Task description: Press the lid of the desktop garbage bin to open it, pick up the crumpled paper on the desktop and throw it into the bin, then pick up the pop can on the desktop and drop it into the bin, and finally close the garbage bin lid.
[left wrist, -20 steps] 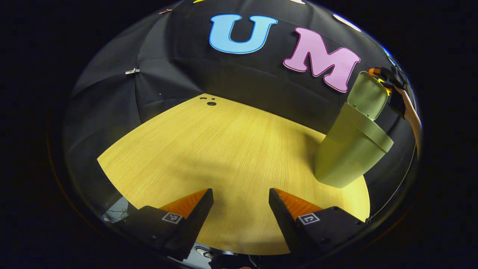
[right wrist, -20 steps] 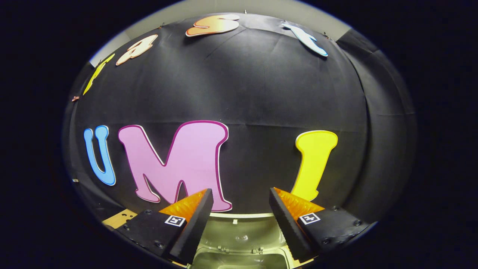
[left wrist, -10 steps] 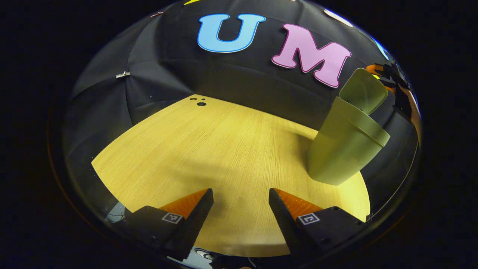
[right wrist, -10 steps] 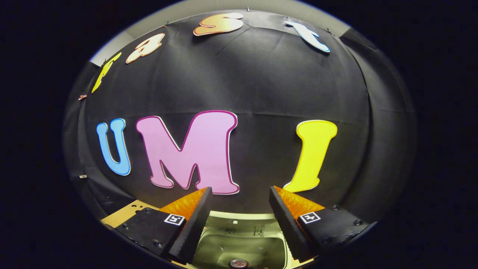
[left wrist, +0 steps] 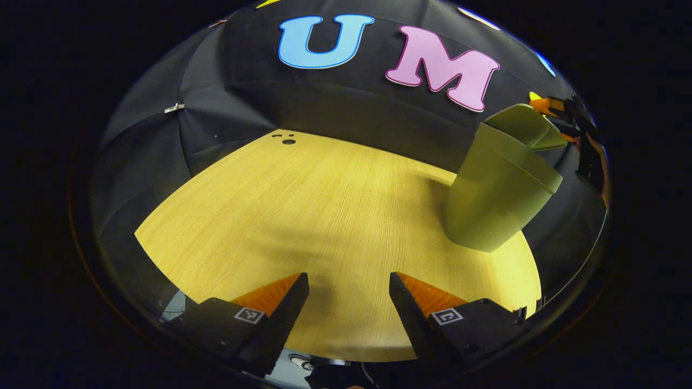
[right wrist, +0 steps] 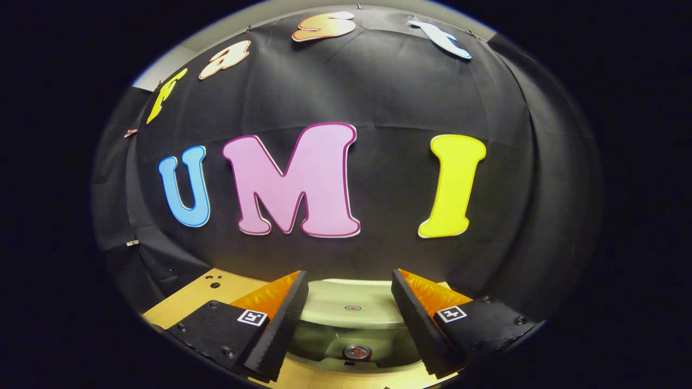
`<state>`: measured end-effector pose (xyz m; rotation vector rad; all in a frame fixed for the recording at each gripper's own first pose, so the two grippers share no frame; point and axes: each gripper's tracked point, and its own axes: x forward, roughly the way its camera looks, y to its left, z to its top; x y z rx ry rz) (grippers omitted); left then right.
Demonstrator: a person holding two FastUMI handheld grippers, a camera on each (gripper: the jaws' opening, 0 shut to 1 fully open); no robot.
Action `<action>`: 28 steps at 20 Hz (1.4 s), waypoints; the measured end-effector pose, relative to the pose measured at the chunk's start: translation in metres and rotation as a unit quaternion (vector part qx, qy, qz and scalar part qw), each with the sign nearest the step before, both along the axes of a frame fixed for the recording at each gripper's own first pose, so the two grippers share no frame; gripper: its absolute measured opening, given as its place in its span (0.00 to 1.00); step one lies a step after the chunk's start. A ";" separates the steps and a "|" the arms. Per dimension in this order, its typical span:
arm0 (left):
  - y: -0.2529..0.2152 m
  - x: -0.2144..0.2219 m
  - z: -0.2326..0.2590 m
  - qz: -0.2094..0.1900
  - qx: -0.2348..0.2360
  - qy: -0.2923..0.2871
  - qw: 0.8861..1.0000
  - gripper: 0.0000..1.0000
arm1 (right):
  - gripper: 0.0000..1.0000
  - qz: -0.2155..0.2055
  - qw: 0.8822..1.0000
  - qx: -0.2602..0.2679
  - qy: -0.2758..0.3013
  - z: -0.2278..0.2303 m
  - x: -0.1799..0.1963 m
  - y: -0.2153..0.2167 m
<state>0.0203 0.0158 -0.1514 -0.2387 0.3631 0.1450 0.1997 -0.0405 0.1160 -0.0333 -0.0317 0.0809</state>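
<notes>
From the left gripper view I see my left hand-held gripper (left wrist: pixel 348 302) hanging over the bare worktop (left wrist: pixel 324 210), its fingers spread wide with nothing between them. The bin (left wrist: pixel 494 194) stands upright on the worktop toward the right, near the back wall. Its lid (left wrist: pixel 527 127) is partly down, tilted over the mouth with a gap showing on the near side. Just beyond the lid, at the right edge of this view, sits my right hand-held gripper (left wrist: pixel 562 111), with part of a hand (left wrist: pixel 594 156) behind it (too distorted out there to tell whether it touches the lid).

From the right gripper view, the right hand-held gripper (right wrist: pixel 350 324) is also spread apart and empty, and I look along it into the bin (right wrist: pixel 324 363) from just above. The lid (right wrist: pixel 346 310) lies between the two fingers, tilted over the opening. Under its edge, down inside the bin, I can make out the top of the can (right wrist: pixel 357 352). I cannot see the paper from here
</notes>
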 end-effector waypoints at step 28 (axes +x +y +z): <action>-0.008 0.023 0.059 -0.058 0.073 -0.027 0.995 0.96 | 1.00 -0.013 0.998 -0.020 0.055 -0.081 -0.009 -0.003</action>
